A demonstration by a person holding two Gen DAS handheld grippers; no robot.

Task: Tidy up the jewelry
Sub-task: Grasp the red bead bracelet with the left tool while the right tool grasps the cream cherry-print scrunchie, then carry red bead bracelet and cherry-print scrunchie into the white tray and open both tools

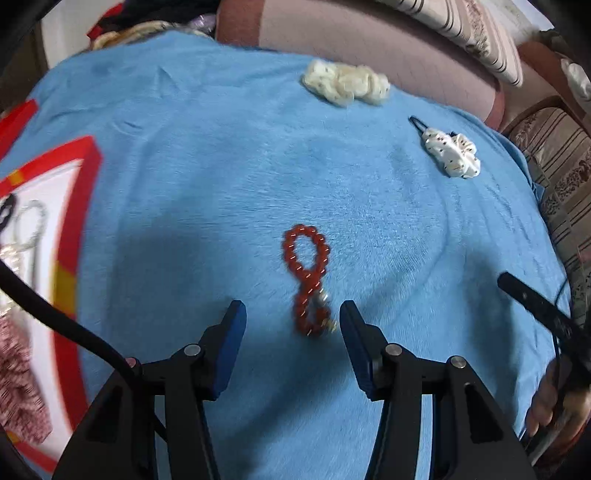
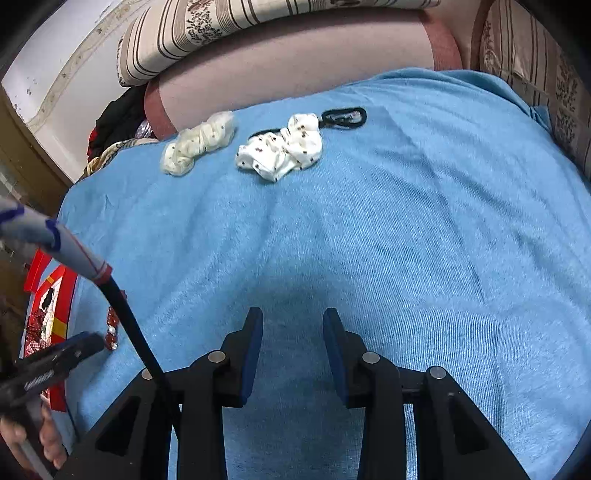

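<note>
Lying twisted into a figure-eight on the blue towel (image 1: 184,177), the red bead bracelet (image 1: 307,280) has its lower loop between the fingertips of the left gripper (image 1: 291,314), whose blue-padded fingers (image 1: 232,332) stand wide apart and touch nothing. A small silvery charm shows at the bracelet's near end, close to the right-hand finger.

Farther back on the towel, near its far edge, rests a cream scrunchie (image 1: 345,83), and to its right a white patterned scrunchie (image 1: 452,153) with a black hair tie (image 1: 417,123) poking out from under it. In the right wrist view the same cream scrunchie (image 2: 199,142) and white patterned scrunchie (image 2: 282,147) lie side by side but apart, and the black hair tie (image 2: 345,116) sits just beside the white one.

At the left edge of the left wrist view stands a red-rimmed box (image 1: 86,206) with a white inside; a silvery chain, a dark item and a pinkish fabric piece lie in it, blurred.

Over bare towel, well short of the scrunchies, the right gripper (image 2: 293,325) hovers with its fingers parted and nothing between them. The left gripper's tip and a few red beads show at the far left of that view, partly hidden by a black cable (image 2: 129,317). Striped cushions (image 2: 207,33) lie beyond the towel.
</note>
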